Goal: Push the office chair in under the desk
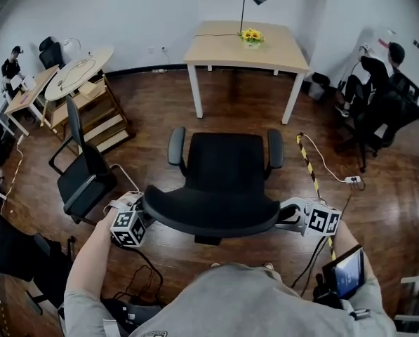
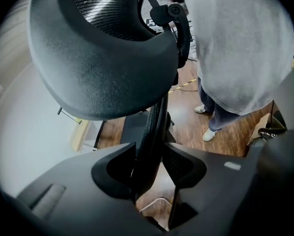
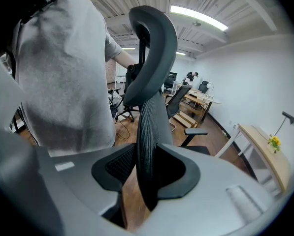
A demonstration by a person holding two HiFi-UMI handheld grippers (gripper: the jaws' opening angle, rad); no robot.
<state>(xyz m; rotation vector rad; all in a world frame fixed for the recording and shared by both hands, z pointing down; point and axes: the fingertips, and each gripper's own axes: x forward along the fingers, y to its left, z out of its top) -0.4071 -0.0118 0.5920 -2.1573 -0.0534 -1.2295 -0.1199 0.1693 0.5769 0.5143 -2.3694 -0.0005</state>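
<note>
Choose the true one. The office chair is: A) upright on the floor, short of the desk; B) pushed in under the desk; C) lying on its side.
A: the office chair stands upright, with bare floor between it and the desk.

Hand-held gripper [image 3: 141, 181] jaws clamp mesh backrest edge of office chair [image 3: 154, 45].

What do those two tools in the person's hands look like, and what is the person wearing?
The left gripper and right gripper are each a chunky plastic shell, grey or darker, with two broad jaws and mesh-textured pads. Each carries a white cube with black square markers. The person wears a grey short-sleeved T-shirt.
</note>
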